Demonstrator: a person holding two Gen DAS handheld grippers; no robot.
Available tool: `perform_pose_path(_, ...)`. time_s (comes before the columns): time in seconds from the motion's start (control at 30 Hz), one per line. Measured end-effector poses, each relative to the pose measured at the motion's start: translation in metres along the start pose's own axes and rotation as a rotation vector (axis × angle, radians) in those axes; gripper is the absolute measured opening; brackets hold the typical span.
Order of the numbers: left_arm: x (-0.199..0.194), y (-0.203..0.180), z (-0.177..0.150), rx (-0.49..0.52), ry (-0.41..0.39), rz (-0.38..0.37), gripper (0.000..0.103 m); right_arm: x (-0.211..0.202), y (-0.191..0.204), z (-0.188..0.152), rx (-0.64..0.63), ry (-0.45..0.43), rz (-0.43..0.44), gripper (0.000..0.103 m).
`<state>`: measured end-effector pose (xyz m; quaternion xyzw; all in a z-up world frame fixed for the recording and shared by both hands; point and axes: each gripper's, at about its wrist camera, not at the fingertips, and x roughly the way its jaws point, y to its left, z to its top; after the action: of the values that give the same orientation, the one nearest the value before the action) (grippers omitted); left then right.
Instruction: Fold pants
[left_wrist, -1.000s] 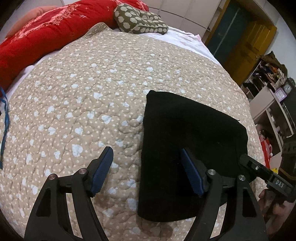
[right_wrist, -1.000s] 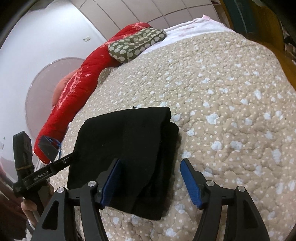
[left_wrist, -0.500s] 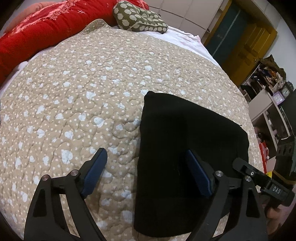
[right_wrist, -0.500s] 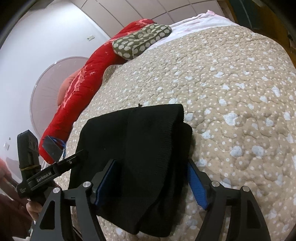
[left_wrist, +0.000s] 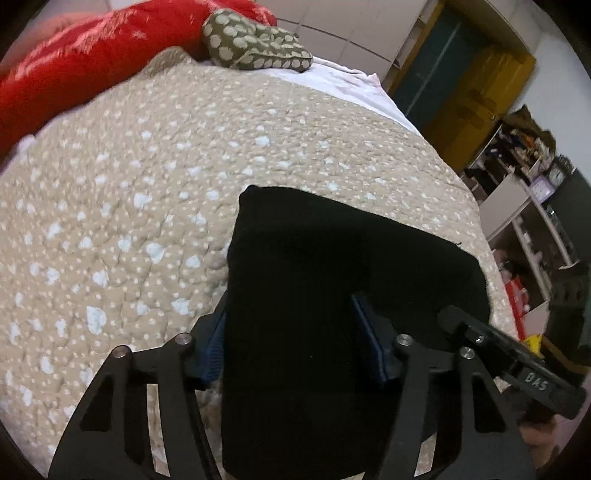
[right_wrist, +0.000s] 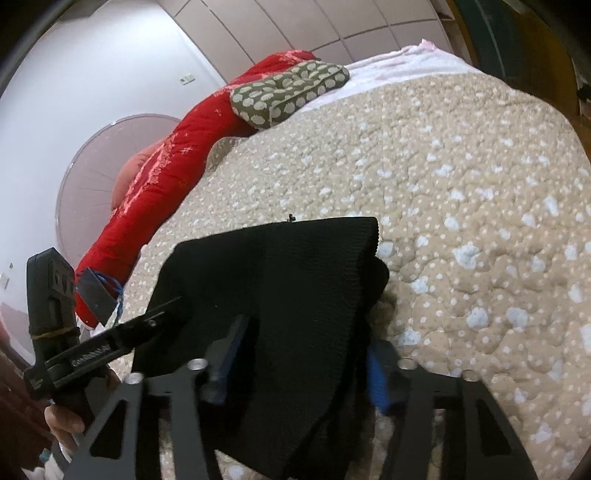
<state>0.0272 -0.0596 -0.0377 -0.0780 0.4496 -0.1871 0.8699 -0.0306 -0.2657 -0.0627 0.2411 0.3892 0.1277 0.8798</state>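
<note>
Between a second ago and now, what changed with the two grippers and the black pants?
Both grippers pushed in over the near edge of the folded black pants, and their jaws have just been closing. The left gripper now brackets the pants' left side, the right gripper the thicker right side; firm clamping cannot be told. The pants, quilt and pillows look unmoved.
</note>
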Motion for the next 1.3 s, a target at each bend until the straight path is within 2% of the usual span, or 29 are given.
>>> perform_pose_path(0.07,-0.004,-0.003,0.005,0.002,-0.001,-0.003,0.055,-0.008,0.003,0.003,-0.013,-0.014,0.007,0.041)
perform_pose_path(0.17,-0.009,-0.006,0.017,0.003,-0.016,-0.019,0.054,-0.018,0.013,0.012,-0.049,-0.043,0.012,0.04)
perform_pose_path(0.43,-0.015,-0.014,0.059,0.034,-0.076,0.0,0.054,-0.021,0.016,0.054,-0.084,-0.109,0.018,0.039)
perform_pose_path(0.6,0.005,-0.014,0.08,0.043,-0.068,0.017,0.054,-0.006,0.009,0.076,-0.067,-0.121,0.015,0.039)
perform_pose_path(0.77,0.047,-0.005,0.087,0.026,-0.005,0.058,0.054,0.023,-0.01,0.086,-0.023,-0.086,-0.016,0.04)
perform_pose_path(0.83,0.063,-0.001,0.085,0.028,0.019,0.06,0.056,0.041,-0.021,0.086,0.005,-0.041,-0.065,0.044)
perform_pose_path(0.9,0.067,0.005,0.086,0.002,0.017,0.039,0.065,0.054,-0.031,0.083,0.01,0.004,-0.113,0.049)
perform_pose_path(0.97,0.067,0.006,0.089,0.005,0.023,0.038,0.065,0.046,-0.034,0.085,0.014,0.006,-0.103,0.05)
perform_pose_path(1.03,0.067,0.006,0.09,0.014,0.024,0.043,0.065,0.028,-0.029,0.09,-0.018,-0.014,-0.137,0.05)
perform_pose_path(1.1,0.067,0.007,0.092,0.01,0.032,0.036,0.066,0.006,-0.013,0.094,-0.11,-0.079,-0.173,0.048)
perform_pose_path(1.17,0.067,0.01,0.094,-0.009,0.033,0.031,0.069,-0.005,0.003,0.096,-0.191,-0.091,-0.155,0.046)
perform_pose_path(1.23,0.068,0.012,0.093,-0.027,0.036,0.033,0.074,-0.002,0.012,0.098,-0.219,-0.089,-0.116,0.046)
perform_pose_path(1.3,0.069,0.014,0.093,-0.037,0.038,0.031,0.076,0.015,0.015,0.101,-0.22,-0.083,-0.125,0.046)
